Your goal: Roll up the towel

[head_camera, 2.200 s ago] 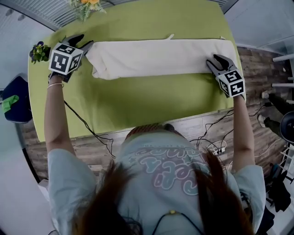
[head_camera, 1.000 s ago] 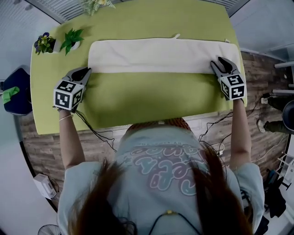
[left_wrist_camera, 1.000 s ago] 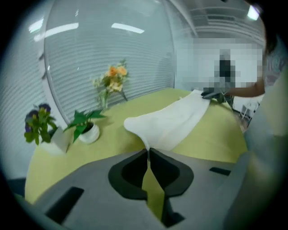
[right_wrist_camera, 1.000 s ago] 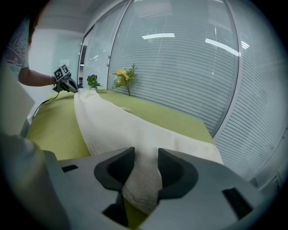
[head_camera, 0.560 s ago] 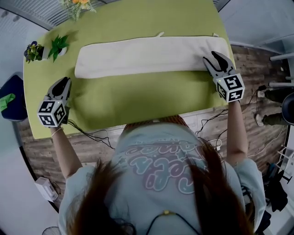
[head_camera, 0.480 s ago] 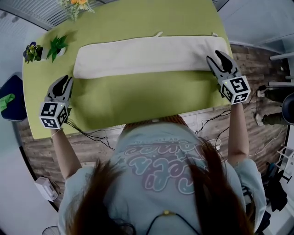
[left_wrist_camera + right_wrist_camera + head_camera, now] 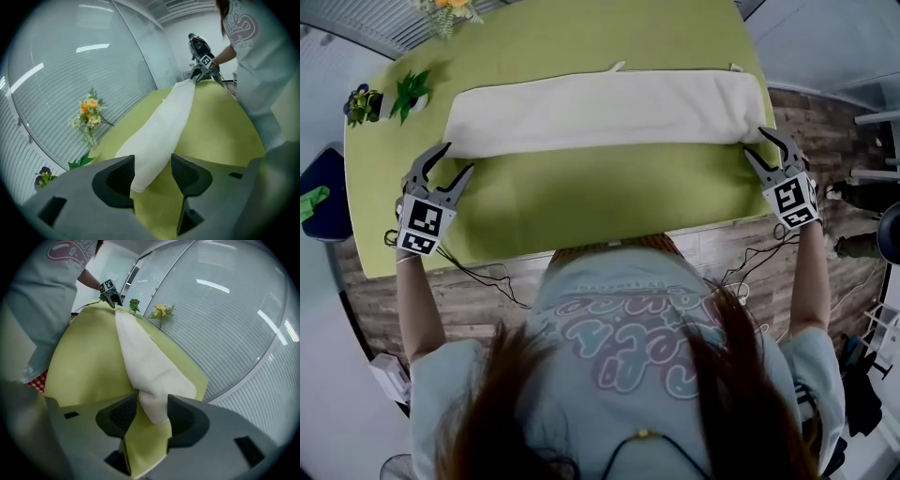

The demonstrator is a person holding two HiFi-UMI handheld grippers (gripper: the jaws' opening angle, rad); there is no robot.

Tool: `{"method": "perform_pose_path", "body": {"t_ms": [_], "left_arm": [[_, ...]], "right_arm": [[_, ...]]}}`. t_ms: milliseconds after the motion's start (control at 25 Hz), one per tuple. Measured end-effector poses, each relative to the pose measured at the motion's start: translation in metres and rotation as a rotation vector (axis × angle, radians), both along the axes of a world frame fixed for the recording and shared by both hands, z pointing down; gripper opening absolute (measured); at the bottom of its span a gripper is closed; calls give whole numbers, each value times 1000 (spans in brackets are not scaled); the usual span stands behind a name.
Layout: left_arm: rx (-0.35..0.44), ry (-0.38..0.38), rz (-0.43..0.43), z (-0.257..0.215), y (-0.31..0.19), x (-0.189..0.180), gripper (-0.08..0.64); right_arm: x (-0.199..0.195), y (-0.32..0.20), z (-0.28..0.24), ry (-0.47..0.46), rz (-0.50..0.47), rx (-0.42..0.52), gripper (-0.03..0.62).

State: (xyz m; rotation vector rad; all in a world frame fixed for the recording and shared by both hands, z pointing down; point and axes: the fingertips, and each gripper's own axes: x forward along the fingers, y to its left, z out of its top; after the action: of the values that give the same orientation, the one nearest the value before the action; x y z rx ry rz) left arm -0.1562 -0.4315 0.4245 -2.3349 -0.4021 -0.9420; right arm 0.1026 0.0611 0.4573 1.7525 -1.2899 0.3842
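We find the towel folded into a long white band, lying left to right across the far half of the green table; its left end lies near the small potted plants at the table's far-left corner. We hold the left gripper at the towel's near-left corner; its jaws are opening and stand spread wide; in the left gripper view the towel's end shows in the gap between the pads and touches neither. We hold the right gripper at the towel's near-right corner, by the table's right edge; its jaws are opening too, yet in the right gripper view the bunched corner of the cloth fills the gap from pad to pad, so these tongs pinch the towel; below that corner the green cover hangs over the table edge.
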Motion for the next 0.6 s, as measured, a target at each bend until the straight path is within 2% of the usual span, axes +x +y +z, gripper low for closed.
{"method": "perform_pose_path", "body": {"t_ms": [80, 120, 160, 200, 320, 400, 520, 600], "left_arm": [[8, -33, -3, 8, -2, 4, 215], [17, -50, -4, 13, -4, 6, 215], [35, -71, -4, 19, -6, 7, 215], [62, -94, -5, 25, -9, 6, 215], [141, -129, -15, 37, -22, 1, 213], [154, -121, -31, 38, -28, 0, 207], [193, -126, -9, 38, -26, -1, 196], [263, -138, 18, 40, -27, 1, 173]], "right_arm": [[7, 4, 9, 2, 2, -33, 198], [11, 6, 12, 18, -5, -62, 164], [14, 11, 14, 43, -14, -94, 93], [18, 17, 15, 66, -20, -123, 51], [25, 28, 12, 106, -28, -148, 35], [27, 29, 12, 131, -47, -163, 32], [23, 27, 19, 112, -60, -175, 63], [24, 27, 22, 100, -43, -151, 44]]}}
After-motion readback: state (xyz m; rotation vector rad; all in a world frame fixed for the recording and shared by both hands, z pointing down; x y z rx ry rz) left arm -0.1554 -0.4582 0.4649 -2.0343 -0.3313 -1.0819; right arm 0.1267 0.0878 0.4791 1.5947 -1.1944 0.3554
